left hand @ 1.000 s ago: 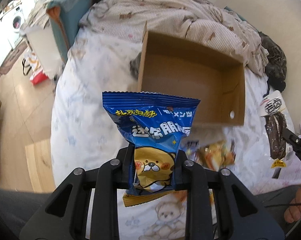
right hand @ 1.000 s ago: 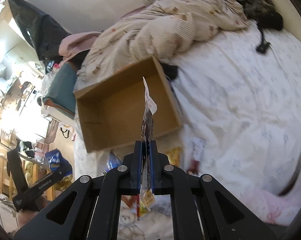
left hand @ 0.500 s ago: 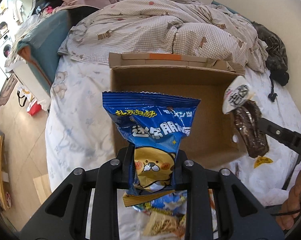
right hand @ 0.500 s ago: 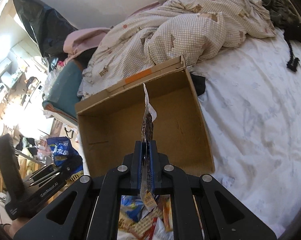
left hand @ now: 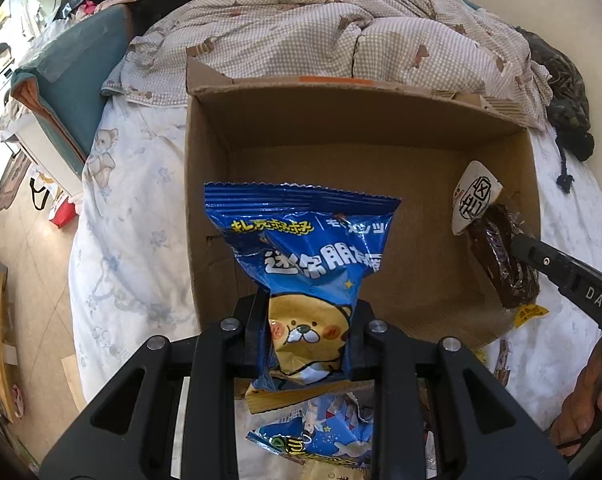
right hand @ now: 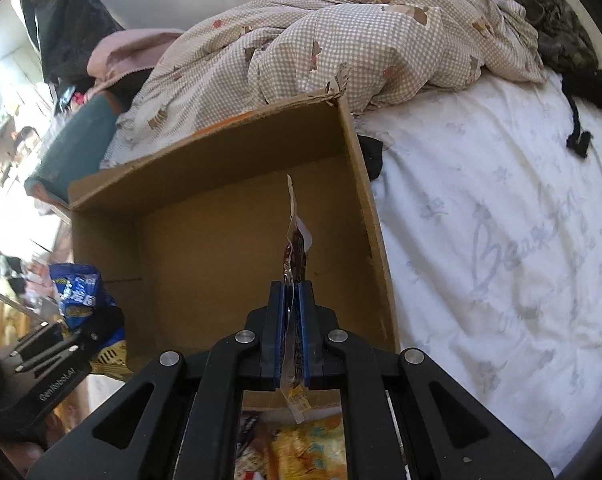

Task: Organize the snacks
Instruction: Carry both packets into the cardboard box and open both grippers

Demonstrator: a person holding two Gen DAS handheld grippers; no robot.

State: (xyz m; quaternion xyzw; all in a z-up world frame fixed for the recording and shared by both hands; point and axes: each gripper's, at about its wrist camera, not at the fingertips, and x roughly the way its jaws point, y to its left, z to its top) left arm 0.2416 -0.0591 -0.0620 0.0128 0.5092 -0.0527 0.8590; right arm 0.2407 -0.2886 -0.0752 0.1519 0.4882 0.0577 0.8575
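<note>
- blue snack bag [left hand: 301,248]: glossy, crinkled plastic film
- cardboard box [left hand: 341,152]: matt brown, rough torn edges
- checked quilt [right hand: 341,40]: soft cloth
- left gripper [left hand: 306,332]: matt black plastic, metal screws

Cardboard box [left hand: 381,128] on bed sheet [left hand: 133,208]. Quilt [left hand: 341,32] behind box, touching far wall. Loose snack packets [left hand: 321,436] before box. Bear-print packet [left hand: 305,264] over box's near-left part; dark packet [left hand: 501,256] over its right part.

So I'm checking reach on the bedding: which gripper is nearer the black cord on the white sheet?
Right. The right gripper hangs over the cardboard box's cord-side wall; the left gripper is at the opposite side, farther from the black cord.
</note>
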